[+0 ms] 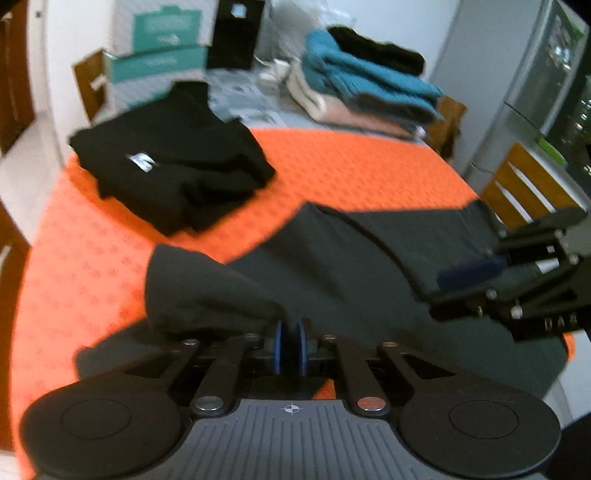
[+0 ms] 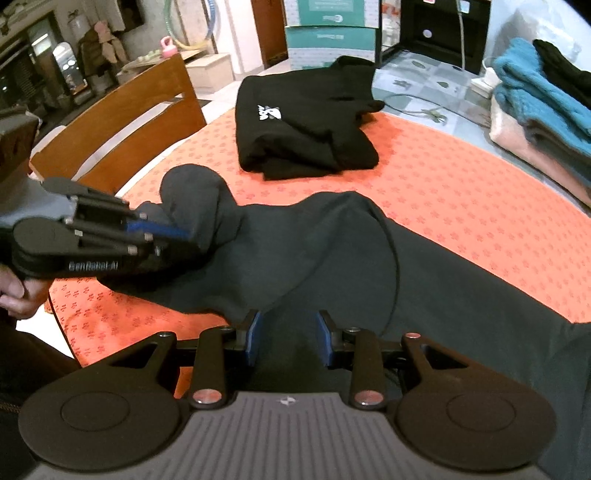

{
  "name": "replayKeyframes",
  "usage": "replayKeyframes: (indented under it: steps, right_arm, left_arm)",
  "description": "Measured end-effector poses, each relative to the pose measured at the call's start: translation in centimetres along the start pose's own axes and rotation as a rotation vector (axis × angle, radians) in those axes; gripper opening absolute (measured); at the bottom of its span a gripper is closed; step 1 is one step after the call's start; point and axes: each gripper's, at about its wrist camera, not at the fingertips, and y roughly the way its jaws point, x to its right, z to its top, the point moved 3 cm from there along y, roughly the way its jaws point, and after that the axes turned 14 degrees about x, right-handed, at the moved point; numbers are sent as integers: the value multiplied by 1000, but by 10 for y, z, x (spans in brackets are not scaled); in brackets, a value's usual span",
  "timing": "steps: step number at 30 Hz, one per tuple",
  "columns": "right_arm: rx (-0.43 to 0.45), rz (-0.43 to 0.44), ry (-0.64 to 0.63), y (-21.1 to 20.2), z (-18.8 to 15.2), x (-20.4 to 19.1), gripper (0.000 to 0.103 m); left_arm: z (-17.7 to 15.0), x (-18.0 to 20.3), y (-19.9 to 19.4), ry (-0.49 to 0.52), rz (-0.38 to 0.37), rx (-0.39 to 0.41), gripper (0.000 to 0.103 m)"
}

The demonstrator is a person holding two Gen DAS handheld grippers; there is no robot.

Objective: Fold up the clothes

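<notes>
My left claw (image 1: 290,345) sits at the bottom middle of its own picture. Its blue pads (image 1: 277,345) are close together with a bunched bit of the dark grey garment (image 1: 332,273) between them. The pads are blurry there, so I cannot tell if they still pinch the cloth or have let it go. In the right wrist view, the same claw (image 2: 181,233) comes in from the left edge, with its tip at a raised lump of that cloth.

My right claw (image 2: 290,338) is at the bottom middle of its picture. Its two blue pads (image 2: 255,338) stand apart, loose and not squeezing. The grey cloth lies under and between them, but the pads do not press on it.

The dark grey garment lies spread across the lower half of both pictures, on the orange tablecloth (image 2: 461,192). A thin dark cord (image 2: 397,258) runs over it.

A folded black top (image 2: 306,122) with a white logo lies on the orange cloth in the upper middle. A pile of folded clothes (image 2: 535,110), blue, pink and black, sits at the upper right. A wooden chair (image 2: 122,129) stands at the upper left. Teal and white boxes (image 2: 328,33) are at the top.
</notes>
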Motion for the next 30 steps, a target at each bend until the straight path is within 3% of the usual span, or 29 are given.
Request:
replayKeyframes:
  steps: [8, 12, 17, 22, 26, 28, 29, 30]
  right_arm:
    - [17, 11, -13, 3, 9, -8, 37]
    - [29, 39, -30, 9, 19, -19, 37]
    - [40, 102, -64, 27, 35, -47, 38]
    - [55, 156, -131, 54, 54, -82, 45]
    - [23, 164, -190, 85, 55, -102, 45]
    - [4, 144, -210, 97, 53, -105, 33]
    - [4, 130, -209, 99, 52, -104, 8]
    - [16, 114, -197, 96, 52, -100, 1]
  left_arm:
    - [-7, 0, -25, -7, -58, 17, 38]
    - [-12, -9, -47, -41, -38, 27, 38]
    - [-27, -37, -71, -116, 47, 41, 37]
    - [-44, -65, -70, -183, 115, 28, 35]
    - [-55, -70, -56, -164, 114, -30, 30]
    - [-58, -68, -52, -152, 107, -46, 30]
    - [-60, -67, -51, -144, 101, -53, 30]
    - [-61, -66, -50, -136, 95, -60, 30]
